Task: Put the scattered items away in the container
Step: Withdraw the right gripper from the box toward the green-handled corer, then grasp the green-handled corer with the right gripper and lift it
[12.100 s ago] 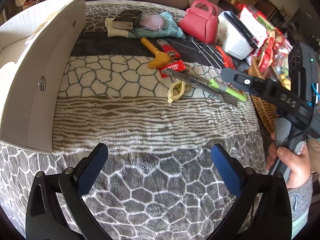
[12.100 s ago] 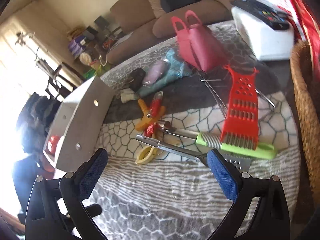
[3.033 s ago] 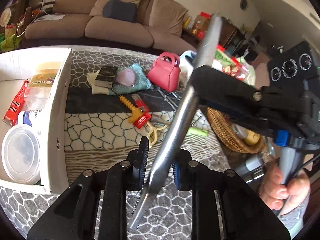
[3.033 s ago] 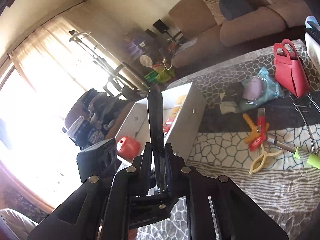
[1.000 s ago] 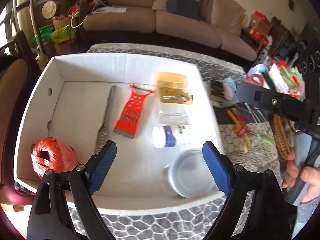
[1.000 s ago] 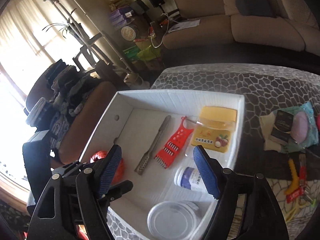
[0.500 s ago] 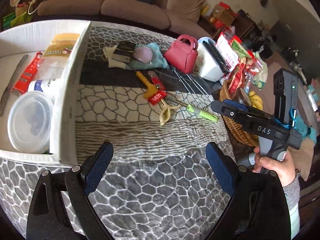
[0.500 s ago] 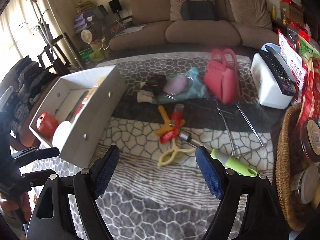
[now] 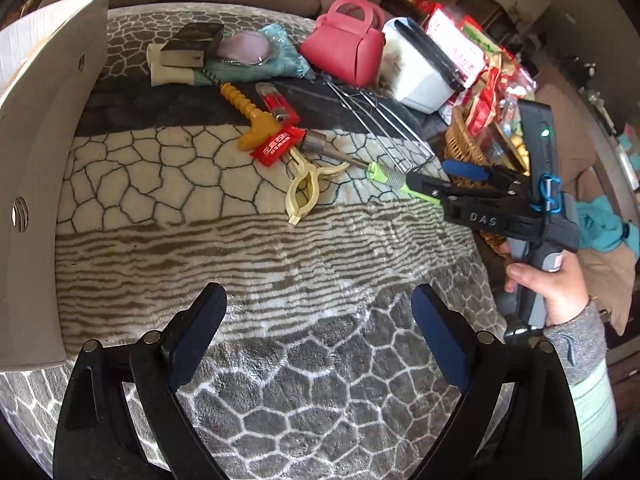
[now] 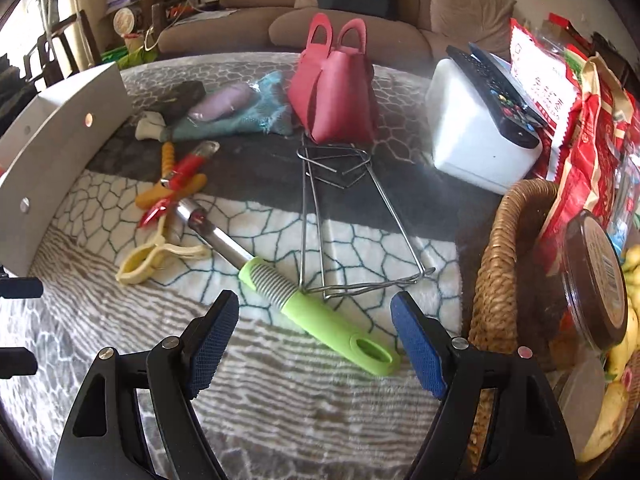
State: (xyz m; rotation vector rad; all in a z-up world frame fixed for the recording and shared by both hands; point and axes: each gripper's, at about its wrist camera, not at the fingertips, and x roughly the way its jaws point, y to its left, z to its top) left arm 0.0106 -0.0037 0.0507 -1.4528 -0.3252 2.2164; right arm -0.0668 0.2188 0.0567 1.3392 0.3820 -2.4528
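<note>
- The right gripper hangs with its jaws wide apart and empty above a patterned blanket.
- A green-handled corer lies just ahead, its handle between the fingers.
- A wire rack touches that handle.
- A pink handbag stands behind.
- The white box sits at left, a wicker basket at right.

left hand-held gripper: agape, empty | right hand-held gripper: agape, empty
</note>
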